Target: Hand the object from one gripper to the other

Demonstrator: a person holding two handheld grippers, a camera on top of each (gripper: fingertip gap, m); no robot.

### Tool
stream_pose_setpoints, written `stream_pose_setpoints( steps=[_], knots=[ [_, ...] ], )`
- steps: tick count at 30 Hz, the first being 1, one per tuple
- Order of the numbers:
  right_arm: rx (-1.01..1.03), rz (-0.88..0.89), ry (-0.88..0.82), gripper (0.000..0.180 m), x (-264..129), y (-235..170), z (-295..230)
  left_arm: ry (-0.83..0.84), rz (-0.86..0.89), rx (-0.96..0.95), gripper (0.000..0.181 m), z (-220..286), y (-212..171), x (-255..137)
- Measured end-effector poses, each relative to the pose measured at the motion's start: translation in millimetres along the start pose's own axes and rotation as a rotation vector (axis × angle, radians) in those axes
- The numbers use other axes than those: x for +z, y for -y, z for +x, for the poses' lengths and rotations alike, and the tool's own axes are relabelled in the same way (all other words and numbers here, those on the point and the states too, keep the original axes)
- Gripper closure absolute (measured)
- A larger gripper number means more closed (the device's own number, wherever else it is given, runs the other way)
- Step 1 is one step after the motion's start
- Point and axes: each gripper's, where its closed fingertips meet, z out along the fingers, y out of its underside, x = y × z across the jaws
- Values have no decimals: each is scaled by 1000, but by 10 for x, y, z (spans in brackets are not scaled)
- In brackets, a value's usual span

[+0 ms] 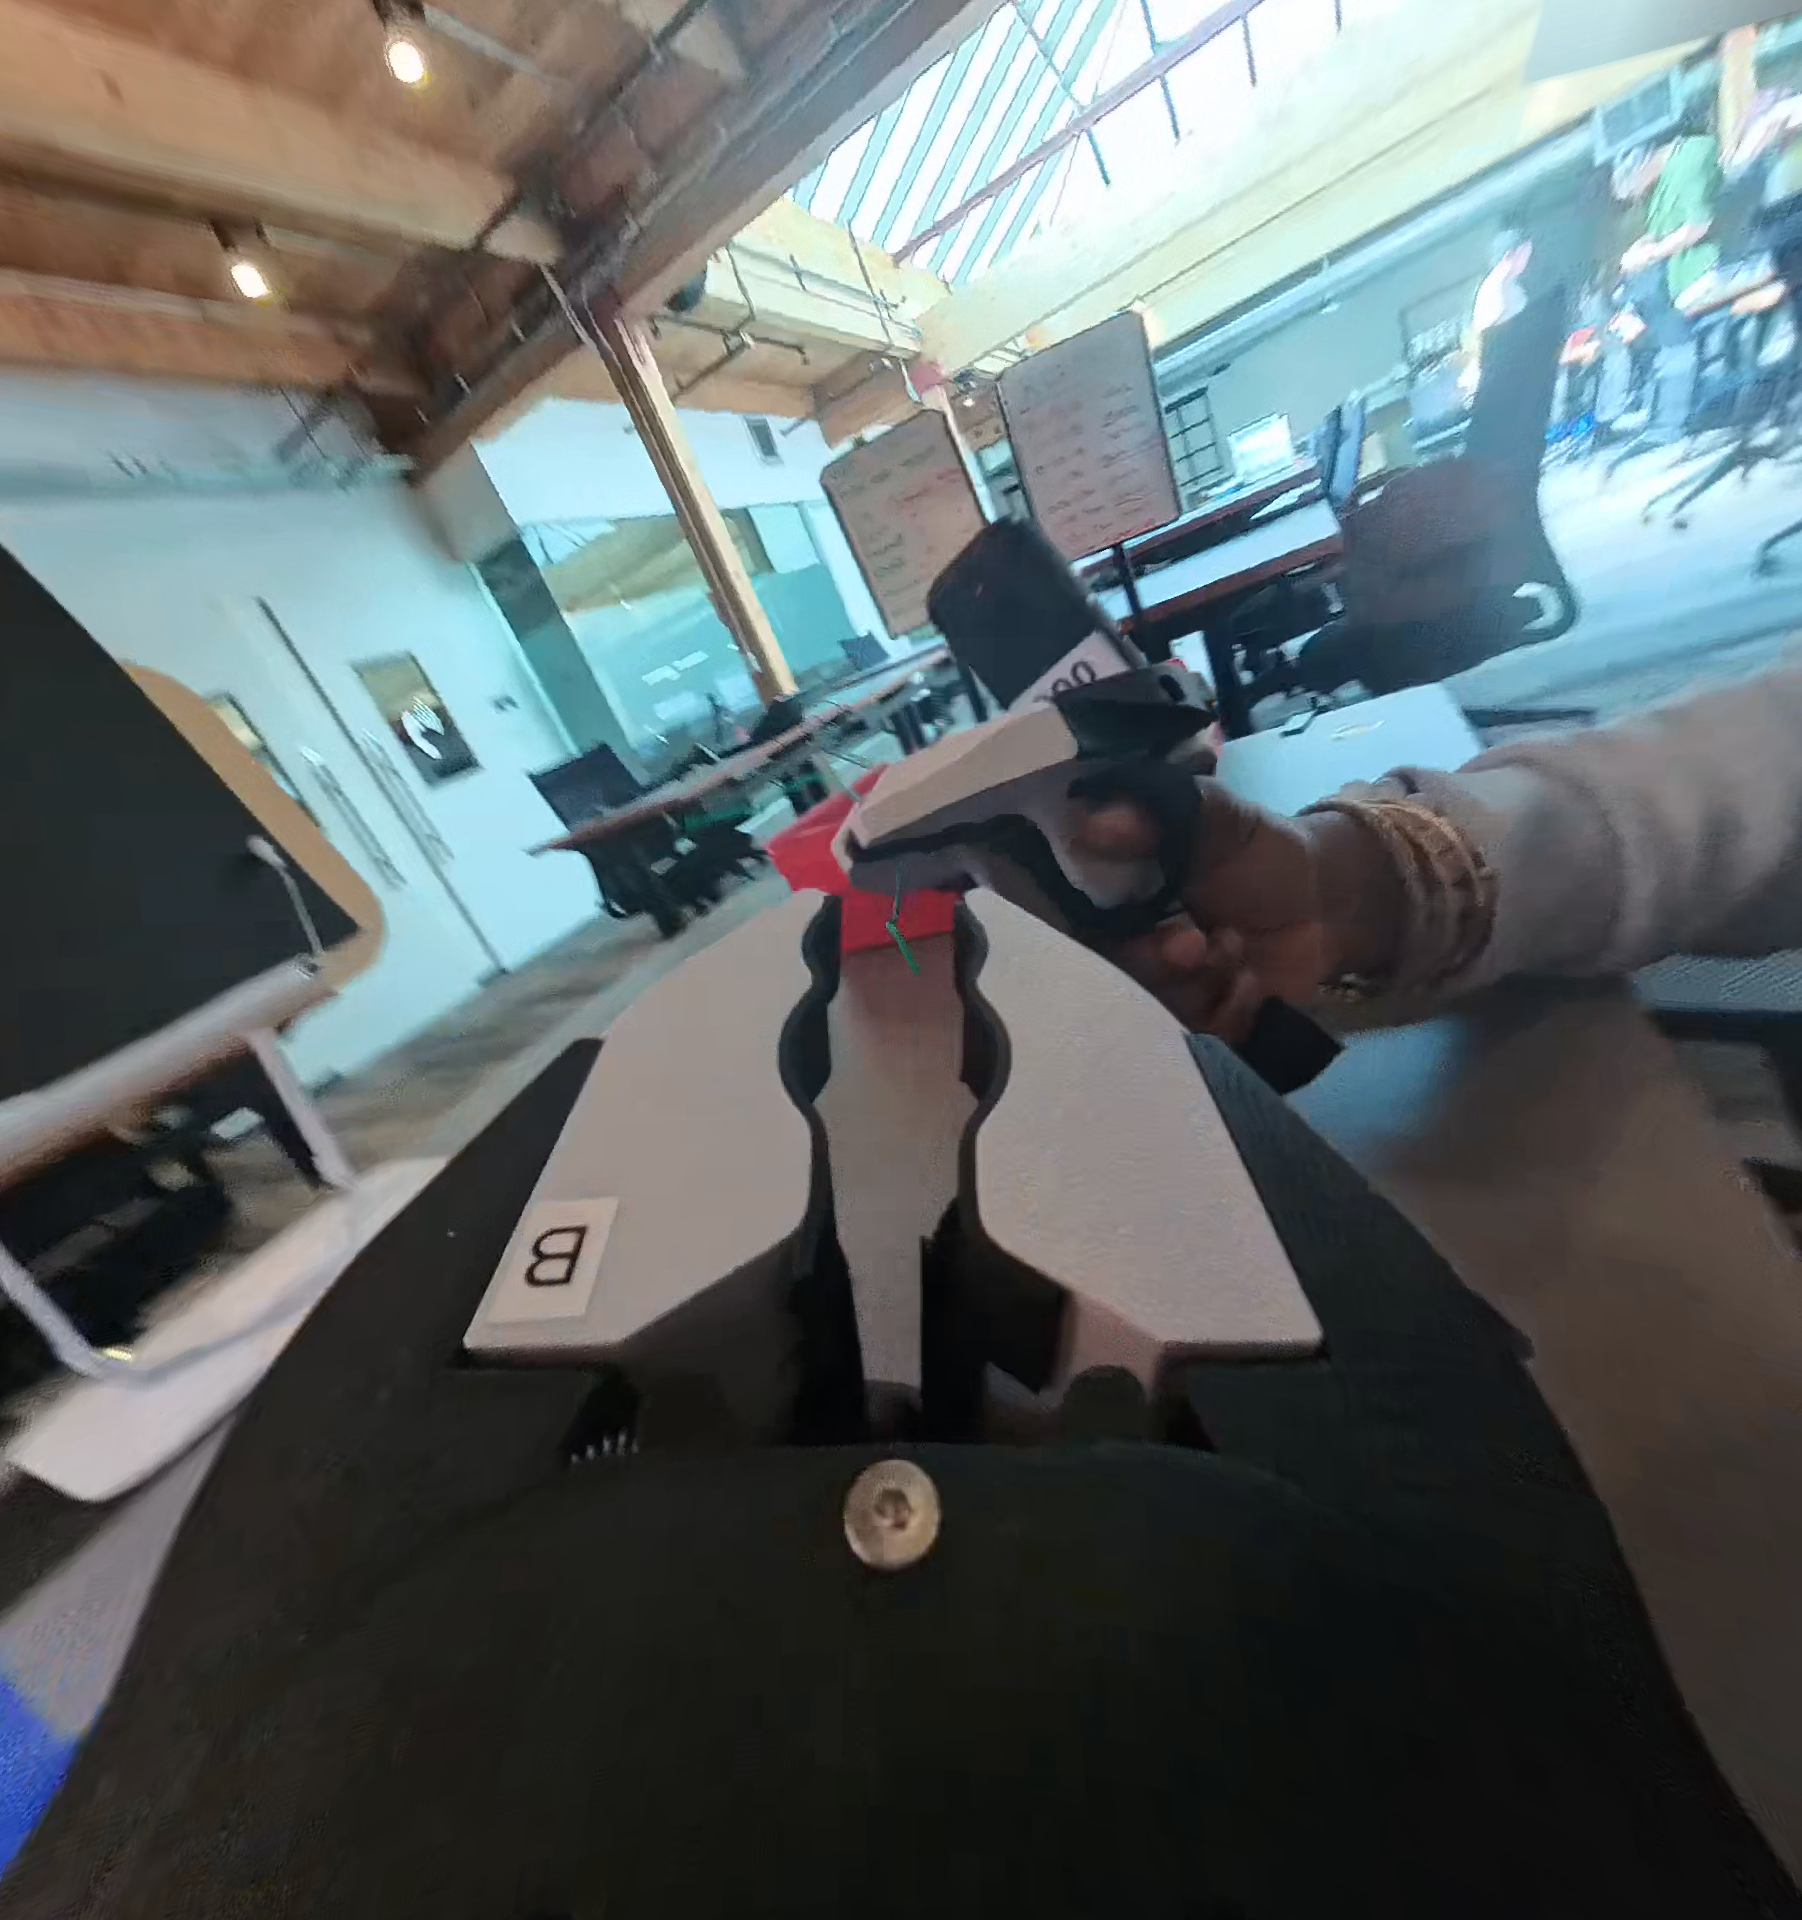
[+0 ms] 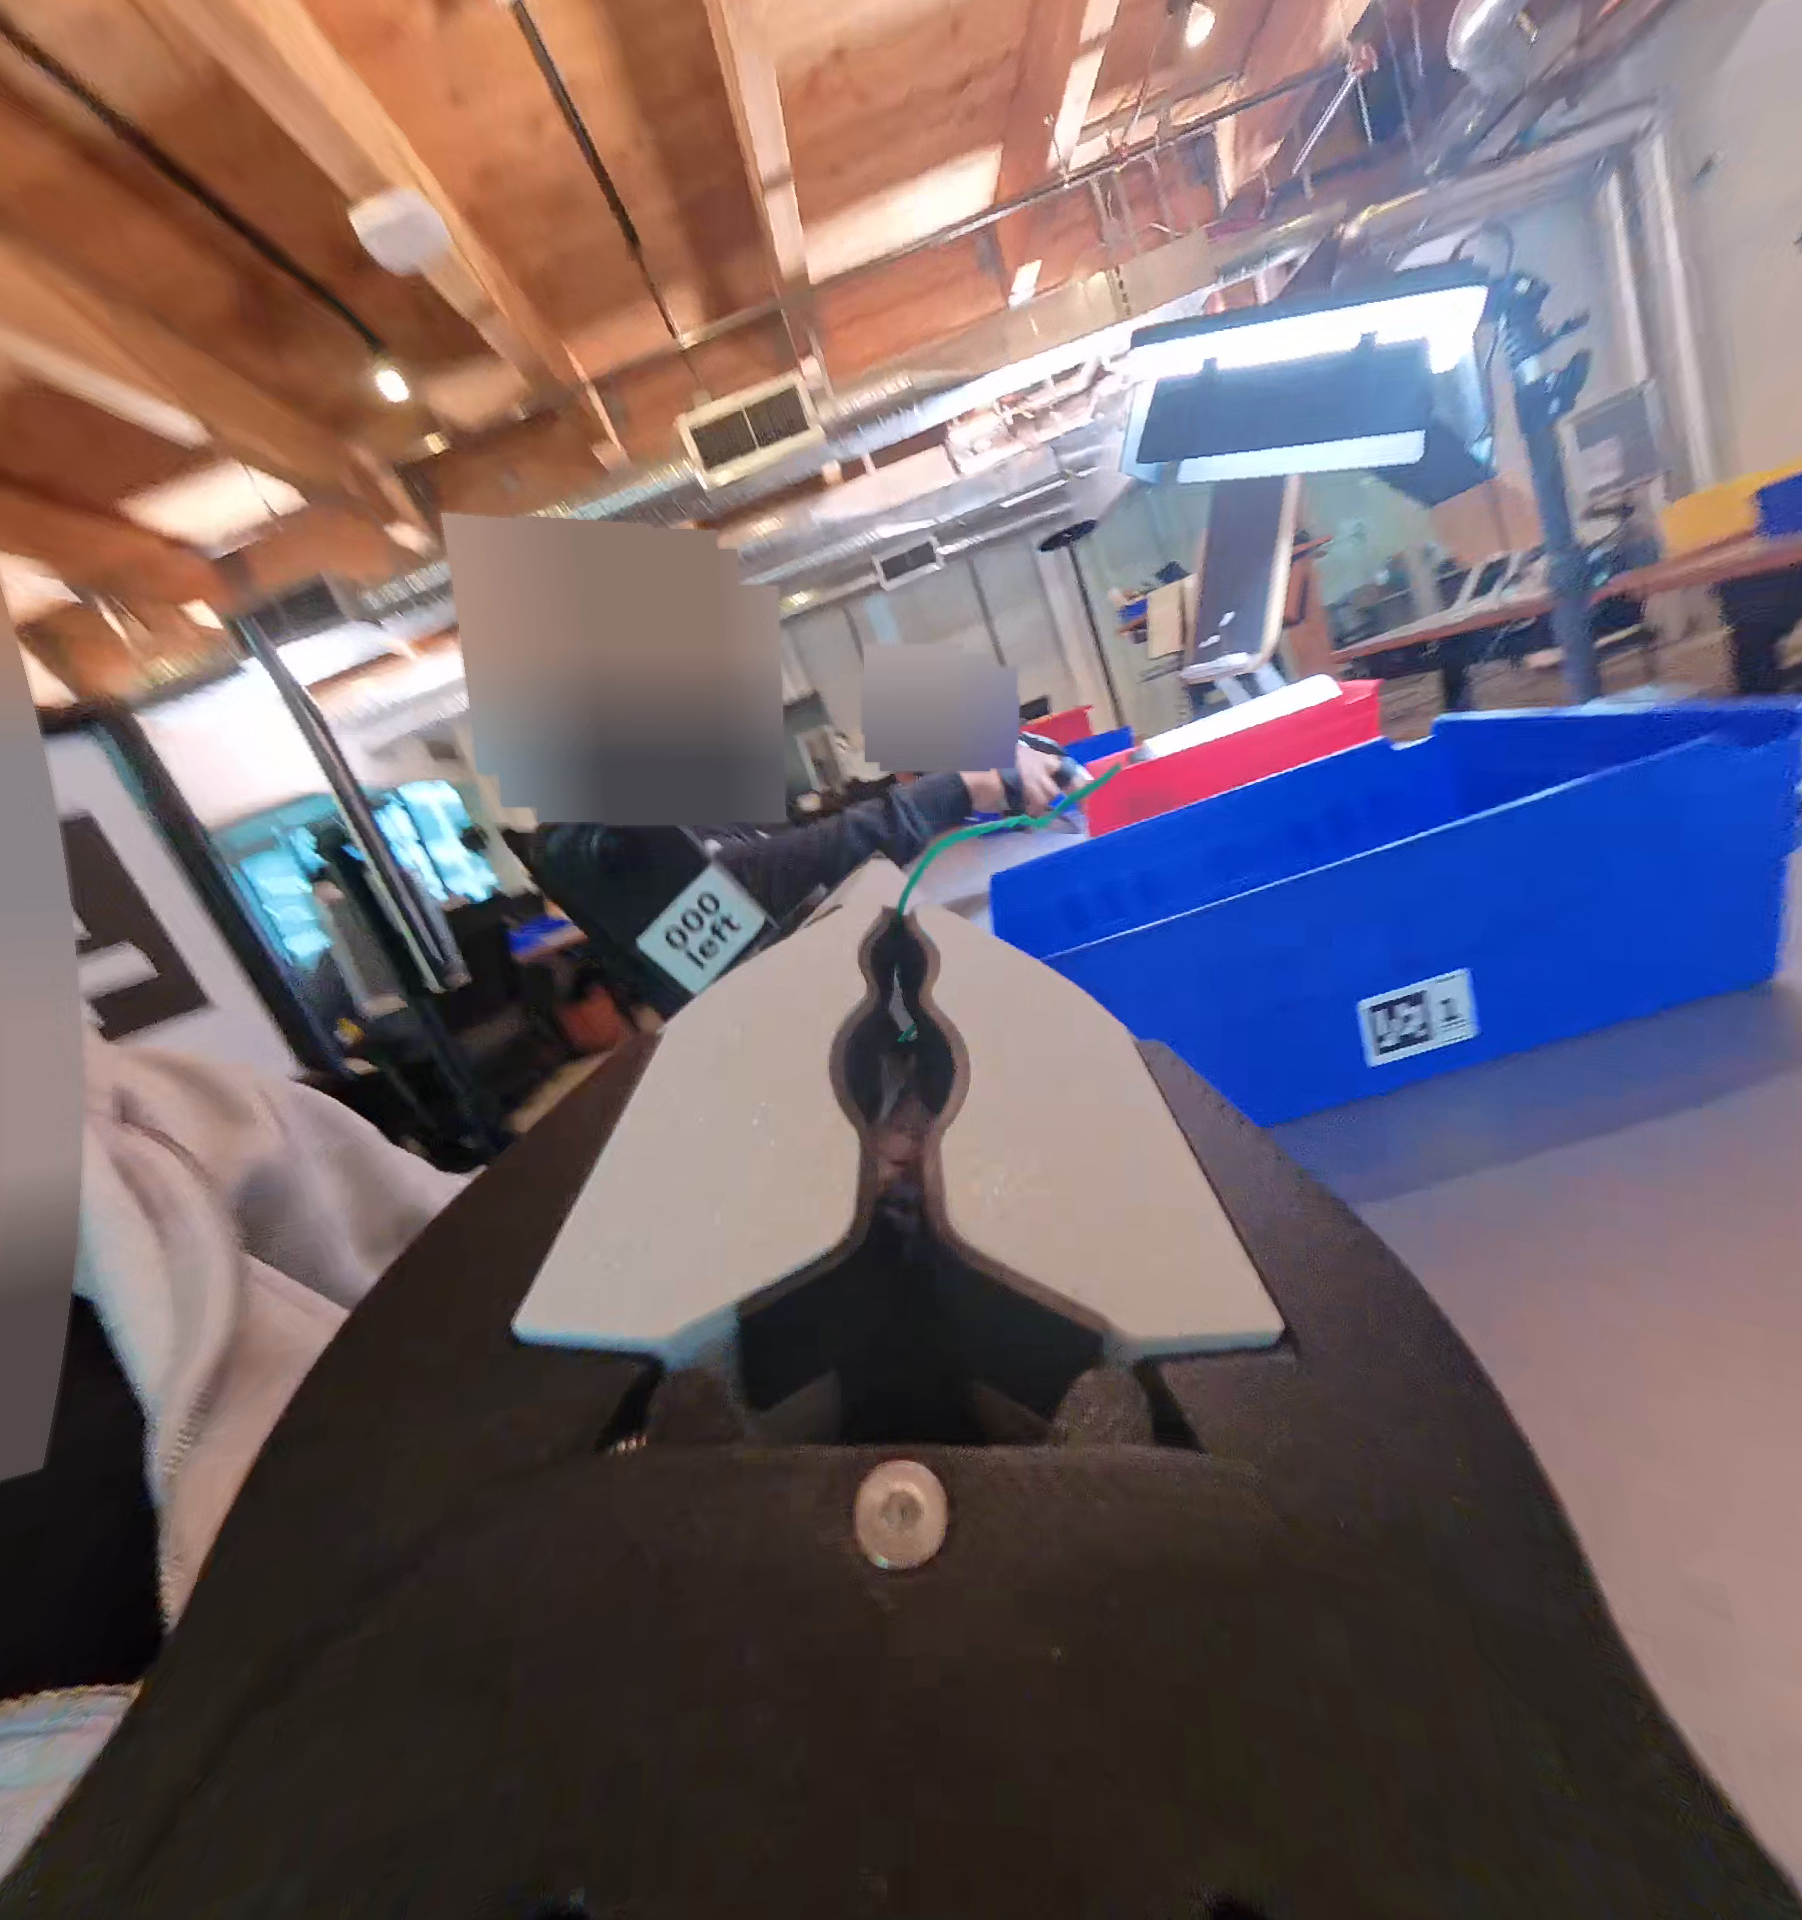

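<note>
1. Right wrist view: the right gripper is clamped on a thin green wire, which curls up past its tips.
2. Left wrist view: the left gripper has its jaws slightly apart, empty, with the wire's short end hanging at its tips.
3. To hand over well, slide the left jaws around the wire, close fully, then let the right release.
4. A blue bin sits on the tabletop.

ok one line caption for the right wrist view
Right tongs shut on a thin green wire, a blue bin on the table beyond.
</note>
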Motion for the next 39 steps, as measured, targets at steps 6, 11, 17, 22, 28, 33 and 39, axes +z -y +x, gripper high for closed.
stream_pose_setpoints(
  steps=[6, 11, 17, 22, 28, 33, 39],
  knots=[
    [-190, -102, -29, 179, 38, -113, -69, -42, -65, -99, 170, 36, -130, 46],
    [-212, -126, -20, 179, 60, -179, -95, -83, -88, -107, 179, 95, -163, 55],
    [-258, -103, -55, 165, 63, -159, -67, -44, 3, -229, 179, -58, -47, -6],
    [-310, -97, -84, 163, 72, -177, -49, -37, -9, -209, 179, -52, -63, 3],
    [-340, -85, -96, 162, 69, -159, -49, -39, -42, -189, 179, -35, -113, 19],
    [-345, -90, -95, 177, 73, -170, -53, -56, -90, -127, 179, 42, -177, 56],
    [-392, -113, -84, 179, 57, -157, -87, -82, 22, -228, 166, 8, -15, 3]
  ],
)
